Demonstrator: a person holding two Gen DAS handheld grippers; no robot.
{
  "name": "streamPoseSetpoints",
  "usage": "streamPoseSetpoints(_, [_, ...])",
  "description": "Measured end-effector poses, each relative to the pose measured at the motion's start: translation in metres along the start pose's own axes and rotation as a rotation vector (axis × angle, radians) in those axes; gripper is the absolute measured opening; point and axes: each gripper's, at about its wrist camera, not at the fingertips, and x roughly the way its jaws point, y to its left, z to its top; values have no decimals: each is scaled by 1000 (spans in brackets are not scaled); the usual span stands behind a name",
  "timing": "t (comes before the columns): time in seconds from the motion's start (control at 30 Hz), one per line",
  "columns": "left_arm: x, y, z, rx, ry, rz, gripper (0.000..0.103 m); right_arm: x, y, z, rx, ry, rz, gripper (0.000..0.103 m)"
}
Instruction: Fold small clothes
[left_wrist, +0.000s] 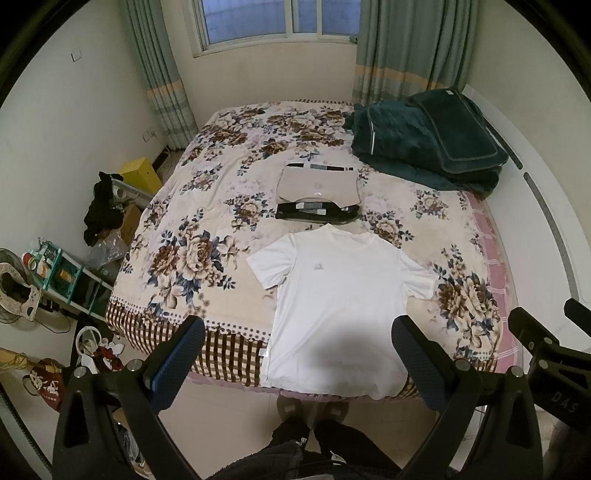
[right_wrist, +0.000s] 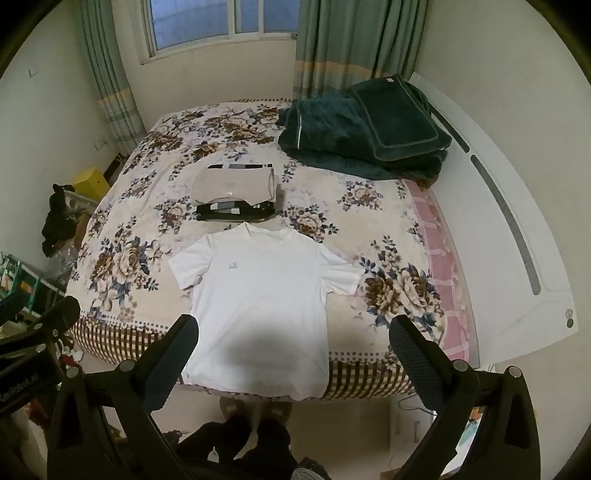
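Observation:
A white T-shirt (left_wrist: 332, 295) lies spread flat, front up, on the near part of the flowered bed (left_wrist: 207, 206), its hem hanging over the bed's front edge. It also shows in the right wrist view (right_wrist: 258, 295). Behind its collar sits a stack of folded clothes (left_wrist: 319, 194), beige on top and black below, also in the right wrist view (right_wrist: 234, 194). My left gripper (left_wrist: 299, 332) is open and empty, held above the shirt's lower half. My right gripper (right_wrist: 293, 330) is open and empty, above the hem's right side.
A folded dark green blanket (left_wrist: 428, 140) lies at the bed's far right. A white headboard (right_wrist: 517, 229) runs along the right. Cluttered shelves, a yellow box (left_wrist: 138, 173) and dark clothing stand on the floor at the left. The person's legs (left_wrist: 317, 443) stand at the bed's foot.

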Motion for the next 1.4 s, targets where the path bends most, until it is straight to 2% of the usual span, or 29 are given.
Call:
streamPoseSetpoints(0.17, [-1,-3,3,2,-3,-1,103,-2,-1,2,0,-2,1,103])
streamPoseSetpoints(0.27, [-11,-10,22,4,-4,-3,103,-5,3,6,0,-4,0,103])
streamPoseSetpoints(0.43, [-10,-8,14,2,-12,2,103,-7,2,7,1,-7,2,103])
streamPoseSetpoints(0.67, [-7,-13,25,-1,-13,0,103,-20,12,32,-8,-16,2,103])
streamPoseSetpoints(0.93, [-8,-8,17,0,-20,-3,103,-21,14,30,-8,-20,0,103])
streamPoseSetpoints(1.4, [-7,-4,35,-2,-32,-14,103,-25,19,31,-9,-26,0,103])
